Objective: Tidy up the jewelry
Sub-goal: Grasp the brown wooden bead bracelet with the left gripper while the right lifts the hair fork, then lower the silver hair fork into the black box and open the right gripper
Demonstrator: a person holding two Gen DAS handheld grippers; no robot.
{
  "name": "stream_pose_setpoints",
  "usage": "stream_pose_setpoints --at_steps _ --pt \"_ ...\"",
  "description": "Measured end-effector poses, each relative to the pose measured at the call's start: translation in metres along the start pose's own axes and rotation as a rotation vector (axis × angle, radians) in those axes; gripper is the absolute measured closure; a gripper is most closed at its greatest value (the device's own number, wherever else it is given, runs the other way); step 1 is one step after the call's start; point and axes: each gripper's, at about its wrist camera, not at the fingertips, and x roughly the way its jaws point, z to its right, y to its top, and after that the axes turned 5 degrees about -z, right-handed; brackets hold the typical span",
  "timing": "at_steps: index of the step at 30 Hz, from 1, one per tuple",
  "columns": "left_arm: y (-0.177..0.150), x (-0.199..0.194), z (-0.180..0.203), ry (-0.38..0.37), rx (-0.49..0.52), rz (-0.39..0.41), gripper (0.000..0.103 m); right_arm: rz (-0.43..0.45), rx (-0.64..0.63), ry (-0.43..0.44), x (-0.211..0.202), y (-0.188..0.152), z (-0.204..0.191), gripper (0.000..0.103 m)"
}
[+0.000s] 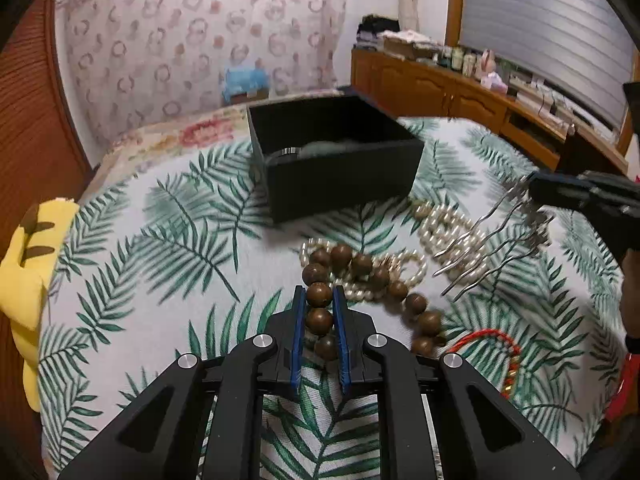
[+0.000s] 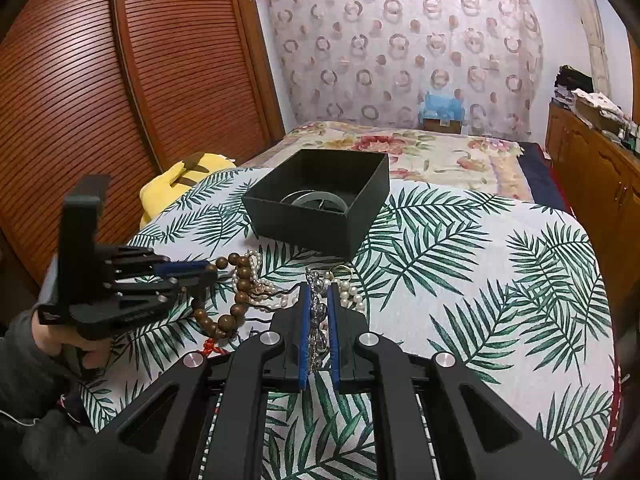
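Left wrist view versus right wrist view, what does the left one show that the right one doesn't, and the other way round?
Only the left wrist view shows the window blind, the prongs of the silver hairpin and the left gripper closed on the brown bead bracelet.

Only the right wrist view shows the slatted wooden doors, the right gripper closed on the hairpin's ornamental head, and the ring-shaped item in the box.

Both show the black box, the pearl strands, the leaf-print cloth, the yellow plush and the patterned curtain.
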Motion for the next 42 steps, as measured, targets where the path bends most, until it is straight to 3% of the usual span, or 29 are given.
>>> stream_pose_setpoints --at_steps 17,28,36,42 --pt "0.027 -0.061 0.009 -0.028 0.006 0.177 0.091 0.045 -0.037 -0.014 -0.013 0.023 -0.002 0.094" --pt "0.058 -0.07 0.0 -0.019 0.011 0.231 0.091 0.107 -0.073 -0.021 -0.013 0.068 0.008 0.094" --pt "0.091 -0.066 -0.015 0.011 0.005 0.27 0.091 0.117 -0.059 -0.003 0.018 0.109 0.025 0.094" --pt "0.111 -0.058 -0.025 0.031 0.006 0.277 0.091 0.066 -0.05 0.032 0.063 0.131 0.033 0.094"
